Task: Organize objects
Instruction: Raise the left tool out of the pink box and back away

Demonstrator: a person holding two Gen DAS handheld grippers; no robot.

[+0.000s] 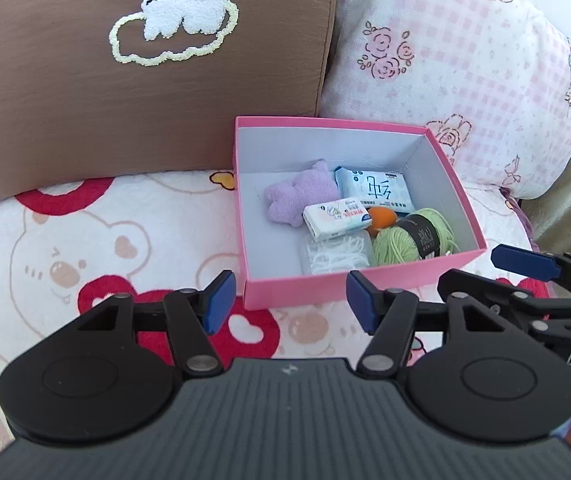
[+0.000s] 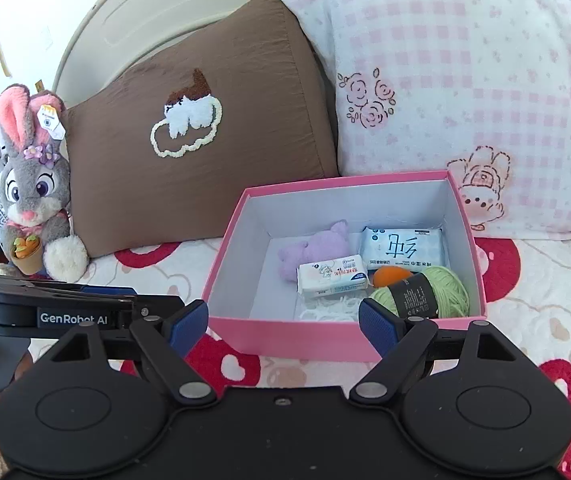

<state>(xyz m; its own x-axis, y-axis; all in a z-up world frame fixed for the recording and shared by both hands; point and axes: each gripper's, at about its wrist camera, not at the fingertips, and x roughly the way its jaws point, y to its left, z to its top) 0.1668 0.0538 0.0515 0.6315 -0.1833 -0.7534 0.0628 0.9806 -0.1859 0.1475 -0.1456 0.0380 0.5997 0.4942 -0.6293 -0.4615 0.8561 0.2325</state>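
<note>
Hovering open-jawed: 2 hand-held grippers (image 1: 285,300) (image 2: 283,326)

Box (image 1: 349,288) before two pillows (image 1: 125,92)

Open pink box (image 1: 365,280) on the bedspread, inside: purple plush (image 1: 299,196) at 10 o'clock, blue tissue pack (image 1: 373,194) at 1, small white pack (image 1: 335,220) centre, green yarn (image 1: 413,240) at 4, white cord (image 1: 335,256) at 6

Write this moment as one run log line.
left gripper: open, empty | right gripper: open, empty | pink box: on bed, items inside
</note>
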